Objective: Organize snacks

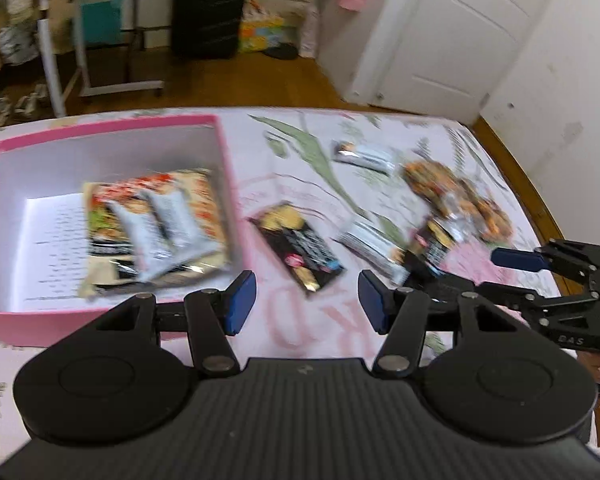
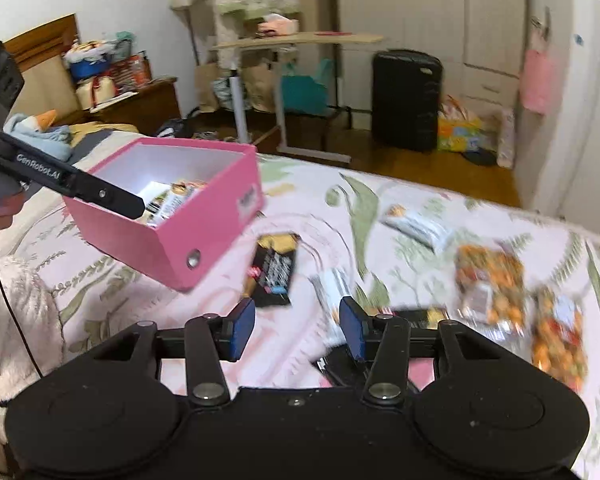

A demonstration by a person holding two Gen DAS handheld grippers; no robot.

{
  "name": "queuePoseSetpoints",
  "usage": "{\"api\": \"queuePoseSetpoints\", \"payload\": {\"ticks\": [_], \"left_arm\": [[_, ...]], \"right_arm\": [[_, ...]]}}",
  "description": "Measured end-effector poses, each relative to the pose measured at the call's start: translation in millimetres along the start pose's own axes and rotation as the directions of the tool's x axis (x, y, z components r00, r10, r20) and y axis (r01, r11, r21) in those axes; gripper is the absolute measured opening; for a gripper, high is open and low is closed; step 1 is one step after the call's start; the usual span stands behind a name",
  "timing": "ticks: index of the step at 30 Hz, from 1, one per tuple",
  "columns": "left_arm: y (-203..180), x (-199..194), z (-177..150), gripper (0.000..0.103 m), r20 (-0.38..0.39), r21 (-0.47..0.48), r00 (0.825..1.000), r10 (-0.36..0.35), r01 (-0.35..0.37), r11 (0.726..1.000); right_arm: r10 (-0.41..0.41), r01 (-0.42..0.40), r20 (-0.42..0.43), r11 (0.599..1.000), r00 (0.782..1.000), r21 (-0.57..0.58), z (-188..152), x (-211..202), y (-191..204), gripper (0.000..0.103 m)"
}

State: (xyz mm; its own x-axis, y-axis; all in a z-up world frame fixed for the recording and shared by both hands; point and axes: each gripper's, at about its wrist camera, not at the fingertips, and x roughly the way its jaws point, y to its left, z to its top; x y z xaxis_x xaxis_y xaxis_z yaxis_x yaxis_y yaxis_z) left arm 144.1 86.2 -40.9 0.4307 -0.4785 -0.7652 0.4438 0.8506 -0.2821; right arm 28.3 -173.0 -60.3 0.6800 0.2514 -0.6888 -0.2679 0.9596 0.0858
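Pink cardboard, open-topped, the snack box point(image 1: 224, 160) sat on the flowered pink bedspread point(image 1: 308, 128) at the left of my left wrist view, and only this view looked down into it: an orange-printed noodle packet point(image 1: 204, 196) lay on the white floor with two silver wrappers point(image 1: 156, 232) on top. My left gripper point(image 1: 307, 303) hung released beside the box's near right corner, blue pads apart, nothing between them. Right of the box lay a black snack packet point(image 1: 296, 246), white wrapped bars point(image 1: 366, 156) and clear bags of orange snacks point(image 1: 460, 196), all blurred. My right gripper point(image 1: 516, 260) reached in from the right edge.

My right wrist view showed the box point(image 2: 204, 248) from outside, one corner towards me, with a metal stud low on its side. My right gripper point(image 2: 297, 330) was likewise unclenched and empty, over bare bedspread point(image 2: 364, 208) just short of the black packet point(image 2: 274, 270). The orange bags point(image 2: 492, 284) lay to the right, near the bed's rim. The left gripper's arm point(image 2: 80, 186) crossed the box's near wall. Open cloth lay between box and packets.
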Motion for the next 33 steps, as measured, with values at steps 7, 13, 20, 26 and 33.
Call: {"api": "queuePoseSetpoints", "payload": {"ticks": [7, 13, 20, 26, 33], "left_arm": [[-44.1, 28.7, -10.2, 0.056, -0.060, 0.047, 0.998, -0.036, 0.039, 0.998], [-74.3, 60.0, -23.6, 0.056, -0.104, 0.075, 0.992, -0.064, 0.072, 0.995], [-103.2, 117.7, -33.2, 0.055, -0.094, 0.089, 0.991, -0.097, 0.106, 0.990], [-115.7, 170.5, -27.5, 0.054, -0.097, 0.096, 0.989, -0.114, 0.123, 0.988], [-115.9, 193.1, -28.5, 0.045, -0.175, 0.073, 0.973, -0.150, 0.164, 0.984]], "right_arm": [[-0.030, 0.032, -0.042, 0.998, 0.999, 0.049, -32.2, -3.9, -23.8, 0.060], [-0.055, 0.063, -0.111, 0.995, 0.992, 0.075, -51.7, 2.3, -41.6, 0.075], [-0.063, 0.113, -0.183, 0.953, 0.981, 0.280, -79.1, 27.8, -81.1, 0.078], [-0.018, 0.089, -0.165, 0.896, 0.986, 0.435, -98.3, 45.7, -102.5, 0.077], [-0.029, 0.078, -0.122, 0.904, 0.992, 0.419, -101.5, 57.4, -90.1, 0.066]]}}
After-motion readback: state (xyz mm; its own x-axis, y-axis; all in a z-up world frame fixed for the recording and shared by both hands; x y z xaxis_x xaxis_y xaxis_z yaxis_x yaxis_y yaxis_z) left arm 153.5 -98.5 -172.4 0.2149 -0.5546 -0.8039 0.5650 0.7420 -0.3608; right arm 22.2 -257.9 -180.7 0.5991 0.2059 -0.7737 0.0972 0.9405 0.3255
